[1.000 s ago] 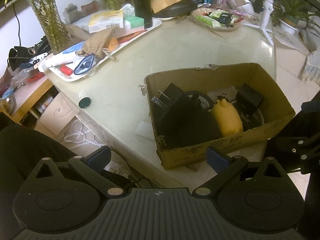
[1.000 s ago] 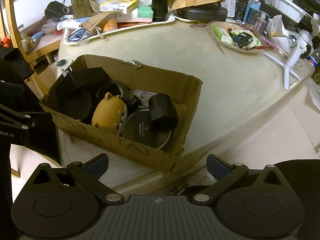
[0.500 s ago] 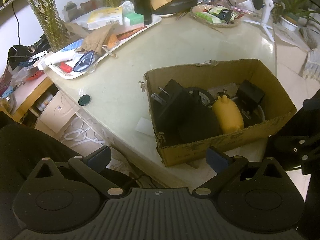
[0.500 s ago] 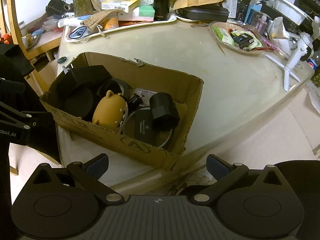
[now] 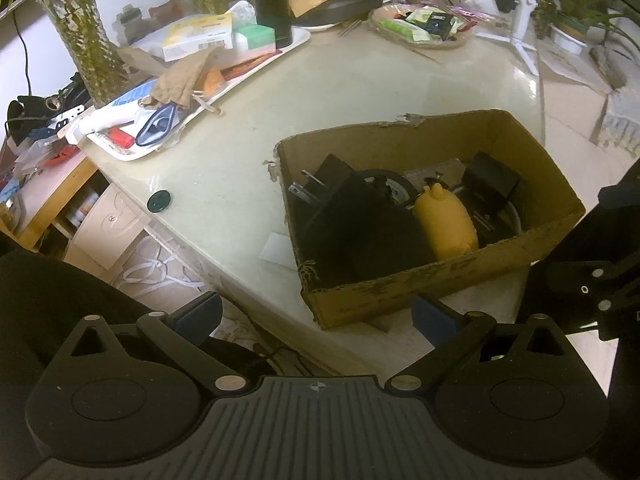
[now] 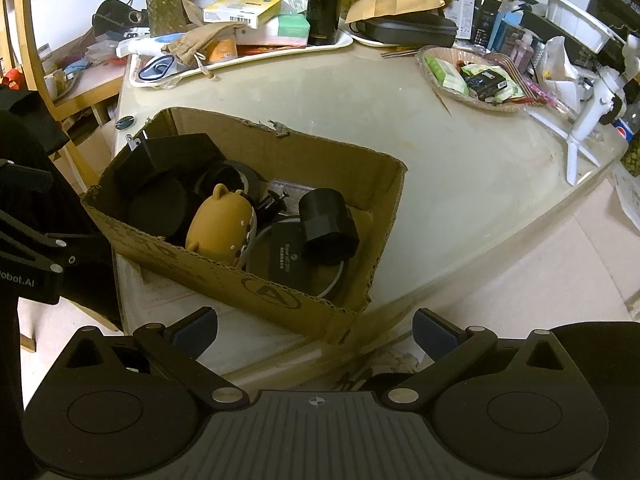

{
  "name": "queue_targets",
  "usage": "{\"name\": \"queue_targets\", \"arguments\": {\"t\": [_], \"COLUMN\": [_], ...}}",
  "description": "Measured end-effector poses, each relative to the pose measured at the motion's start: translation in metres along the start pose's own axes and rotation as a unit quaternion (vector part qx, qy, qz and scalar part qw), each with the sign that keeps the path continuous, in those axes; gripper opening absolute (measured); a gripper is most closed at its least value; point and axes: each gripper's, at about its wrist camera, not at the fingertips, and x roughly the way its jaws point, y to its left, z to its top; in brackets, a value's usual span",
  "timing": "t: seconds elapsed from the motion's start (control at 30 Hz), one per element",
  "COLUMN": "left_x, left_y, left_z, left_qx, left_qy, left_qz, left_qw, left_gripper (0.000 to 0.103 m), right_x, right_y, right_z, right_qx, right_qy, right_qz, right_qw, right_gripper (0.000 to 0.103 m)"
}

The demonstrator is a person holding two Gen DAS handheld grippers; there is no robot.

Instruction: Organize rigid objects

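we see cardboard box [image 6: 256, 296] mid-frame on surface [image 6: 460, 168], holding yellow bear toy [image 6: 220, 228], black adapter [image 6: 326, 226], other black parts. left hand-held gripper [image 5: 316, 316], right hand-held gripper [image 6: 316, 326]: wide open, empty, near box's front wall. we judge stage ambiguous: box filled or awaiting emptying.

Left gripper [image 5: 316, 316] hovering with fingers spread wide at 6 o'clock, cardboard box [image 5: 400, 298] sitting toward 3 o'clock (yellow toy [image 5: 446, 220] lying inside), cluttered white tray [image 5: 298, 38] resting toward 11 o'clock

cluttered home table [image 5: 360, 92] (vases [image 5: 82, 36], toiletries)
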Motion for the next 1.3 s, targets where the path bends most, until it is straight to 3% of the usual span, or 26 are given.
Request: {"name": "queue_targets", "arguments": {"t": [1.3], "left_x": [-0.0009], "left_y": [-0.0029], "left_z": [-0.0001], "left_qx": [0.007], "left_qy": [0.000], "left_qz": [-0.001], "left_qw": [1.0000], "left_gripper": [0.103], "right_x": [0.0005], "right_y": [-0.0023], "right_z": [0.0003], "right_qx": [0.006], "right_qy": [0.003], "right_qz": [0.001], "right_qw": [1.000], "right_gripper": [0.103]}}
